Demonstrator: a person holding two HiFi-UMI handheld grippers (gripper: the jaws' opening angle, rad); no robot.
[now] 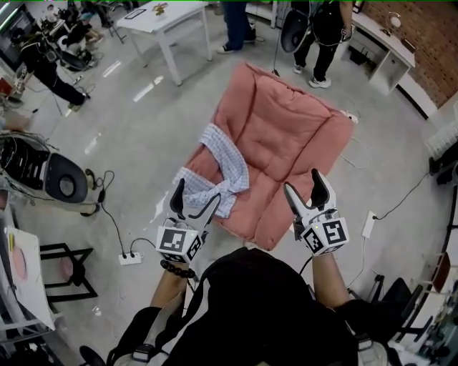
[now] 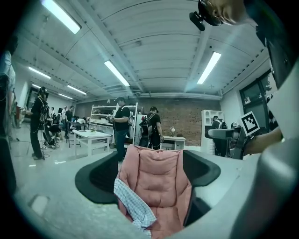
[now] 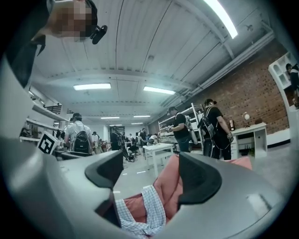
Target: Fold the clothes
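A blue-and-white checked garment [image 1: 215,171] lies crumpled on the left part of a pink quilted pad [image 1: 286,136] that is spread on the floor. The same garment [image 2: 133,205] hangs over the pad's left edge in the left gripper view and lies low between the jaws [image 3: 140,214] in the right gripper view. My left gripper [image 1: 195,204] is open, over the garment's near end in the head view. To the right, my right gripper [image 1: 308,193] is open over the pad's near right part. Nothing is between either pair of jaws.
A white table [image 1: 168,21] stands beyond the pad's far left, and people stand at the far end by white shelves [image 1: 386,50]. A power strip [image 1: 130,257] and cables lie on the floor at the left. Another power strip [image 1: 369,224] lies at the right.
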